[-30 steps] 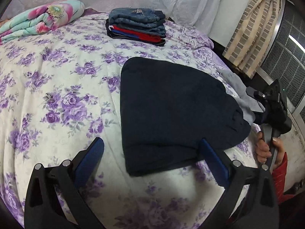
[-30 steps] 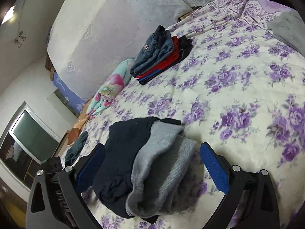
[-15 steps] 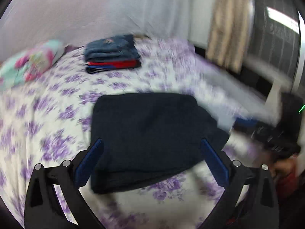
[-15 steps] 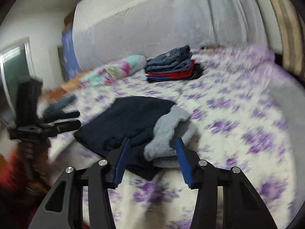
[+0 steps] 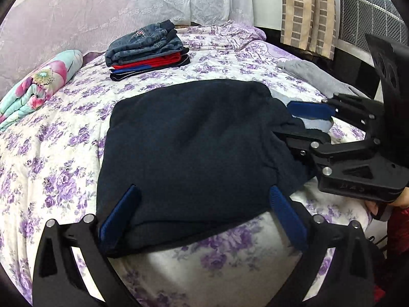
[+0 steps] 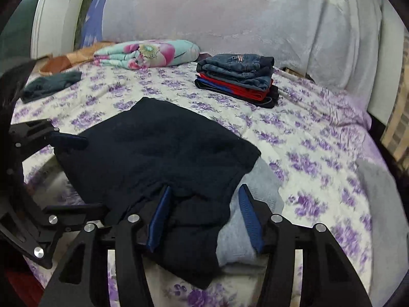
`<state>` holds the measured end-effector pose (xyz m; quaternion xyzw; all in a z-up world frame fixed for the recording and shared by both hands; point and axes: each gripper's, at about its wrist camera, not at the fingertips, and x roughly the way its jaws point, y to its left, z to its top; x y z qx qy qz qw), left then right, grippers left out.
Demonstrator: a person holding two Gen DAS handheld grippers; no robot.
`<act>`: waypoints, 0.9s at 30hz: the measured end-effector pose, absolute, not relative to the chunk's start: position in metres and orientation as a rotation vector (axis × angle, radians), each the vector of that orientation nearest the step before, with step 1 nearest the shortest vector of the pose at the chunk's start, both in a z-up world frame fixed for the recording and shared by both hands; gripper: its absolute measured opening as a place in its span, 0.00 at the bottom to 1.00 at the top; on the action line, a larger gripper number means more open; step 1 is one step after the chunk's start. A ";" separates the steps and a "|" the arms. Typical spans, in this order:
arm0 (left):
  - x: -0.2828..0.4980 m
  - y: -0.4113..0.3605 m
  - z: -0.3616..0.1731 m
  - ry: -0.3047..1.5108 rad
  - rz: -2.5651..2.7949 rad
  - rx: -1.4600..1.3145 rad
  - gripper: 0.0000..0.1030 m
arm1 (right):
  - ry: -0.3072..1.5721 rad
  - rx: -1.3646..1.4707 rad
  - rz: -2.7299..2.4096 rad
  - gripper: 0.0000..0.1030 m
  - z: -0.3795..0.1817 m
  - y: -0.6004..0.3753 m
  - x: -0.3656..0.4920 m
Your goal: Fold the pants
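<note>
Dark navy pants (image 5: 189,140) with a grey lining lie folded on the floral bedspread (image 5: 51,153). My left gripper (image 5: 202,199) is open wide, its blue pads straddling the near edge of the pants without pinching it. At the right edge of the pants, my right gripper (image 5: 299,124) holds a bunched corner. In the right wrist view that bunch of navy and grey fabric (image 6: 204,220) fills the gap of the right gripper (image 6: 204,202); both pads touch it while the jaws ease slightly open. The left gripper (image 6: 84,174) shows at the pants' left edge.
A stack of folded jeans and red and blue clothes (image 5: 145,48) sits at the back of the bed, beside a rolled floral blanket (image 5: 38,84). A grey garment (image 5: 314,76) lies at the right edge, a dark green one (image 6: 51,84) at far left. Curtains (image 5: 306,12) hang behind.
The right gripper went from wide open to closed around the bunched corner of the pants and rolled level. The left gripper moved in over the near edge, still open.
</note>
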<state>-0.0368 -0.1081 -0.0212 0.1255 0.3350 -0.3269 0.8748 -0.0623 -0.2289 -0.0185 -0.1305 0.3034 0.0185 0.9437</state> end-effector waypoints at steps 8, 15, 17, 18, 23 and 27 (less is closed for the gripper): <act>-0.036 -0.107 -0.021 0.703 -0.699 0.249 0.96 | 0.637 -0.303 0.045 0.58 -0.023 -0.222 -0.066; -0.036 -0.107 -0.021 0.705 -0.707 0.233 0.96 | 0.660 -0.315 0.115 0.62 -0.008 -0.228 -0.059; -0.035 -0.107 -0.021 0.704 -0.711 0.225 0.96 | 0.639 -0.191 0.132 0.63 0.005 -0.250 -0.063; -0.036 -0.107 -0.021 0.705 -0.712 0.222 0.96 | 0.624 -0.129 0.120 0.63 0.011 -0.261 -0.063; -0.036 -0.106 -0.021 0.705 -0.712 0.221 0.96 | 0.719 -0.162 0.024 0.72 -0.016 -0.271 -0.024; -0.036 -0.106 -0.021 0.705 -0.713 0.225 0.96 | 0.764 0.088 0.097 0.94 -0.026 -0.311 -0.009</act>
